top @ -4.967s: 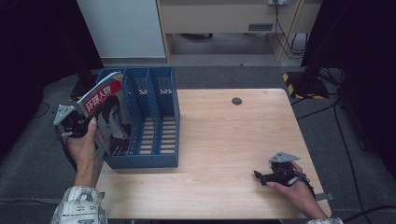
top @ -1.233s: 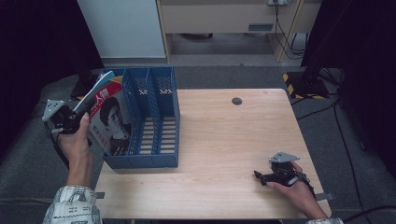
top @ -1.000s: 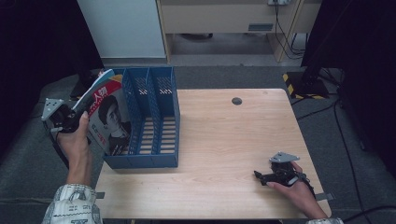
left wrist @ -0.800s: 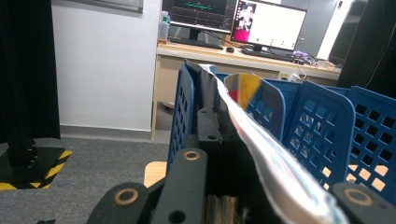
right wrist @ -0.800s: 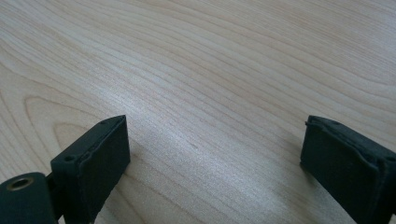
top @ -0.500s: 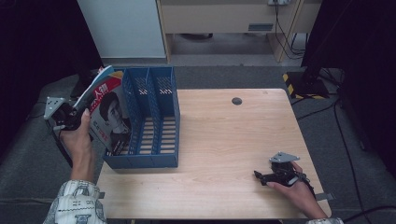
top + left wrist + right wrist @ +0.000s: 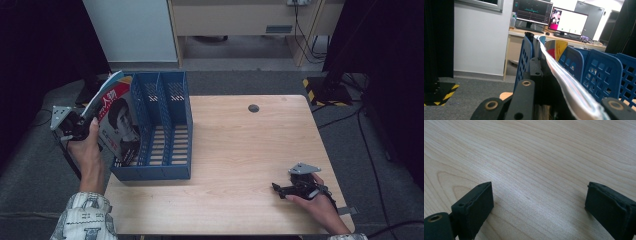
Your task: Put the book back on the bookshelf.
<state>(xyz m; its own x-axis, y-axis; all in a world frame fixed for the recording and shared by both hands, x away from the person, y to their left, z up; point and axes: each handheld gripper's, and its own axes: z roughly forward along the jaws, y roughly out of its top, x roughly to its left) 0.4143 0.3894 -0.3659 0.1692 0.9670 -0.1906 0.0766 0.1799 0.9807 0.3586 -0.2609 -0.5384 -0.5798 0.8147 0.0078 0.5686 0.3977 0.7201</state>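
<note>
Magazine (image 7: 116, 120): clamped in the left tongs (image 7: 80, 122), tilted, lower part inside the leftmost slot of the blue file rack (image 7: 165, 130) at the table's (image 7: 250, 150) left edge. Right tongs (image 7: 280, 189): resting on the table near its right front corner, jaws apart, holding nothing.

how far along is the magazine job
Done: the left gripper is shut on the magazine, held tilted at the leftmost slot of the blue file rack. In hand: guiding it there. Left: seating it upright and letting go. The right gripper rests open on the table.
</note>
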